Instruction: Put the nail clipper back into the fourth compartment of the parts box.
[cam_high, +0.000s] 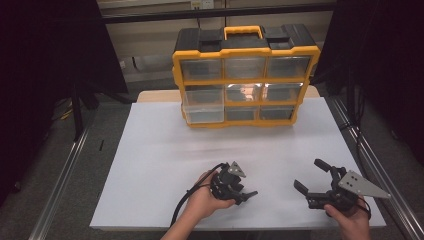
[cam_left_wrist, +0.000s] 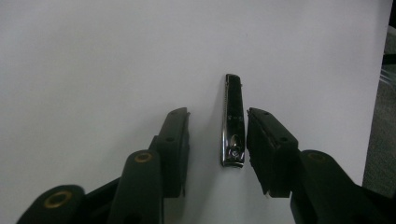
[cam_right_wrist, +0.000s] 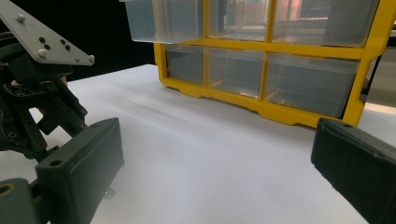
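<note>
We see a nail clipper lying flat on the white surface, a slim shiny metal piece with its length running away from the camera in the left gripper view. It sits between the two black jaws of the left gripper, closer to the jaw on the right of that view and just beside it; we cannot tell whether that jaw touches it. The jaws stand apart on either side of the clipper and are not closed on it, so the left gripper is partly open and holds nothing. In the high view the left gripper is low over the near middle of the surface, held by the person's left hand, with its cable curling back toward the near edge. The right gripper is well apart from it, near the right front of the surface, in the person's right hand; its jaws are spread wide and nothing is between them. In the right gripper view those jaws frame bare white surface, with the left gripper off to one side. At the far end of the surface stands a yellow and black organizer with clear drawers; the middle-left drawer is pulled out toward us.
</note>
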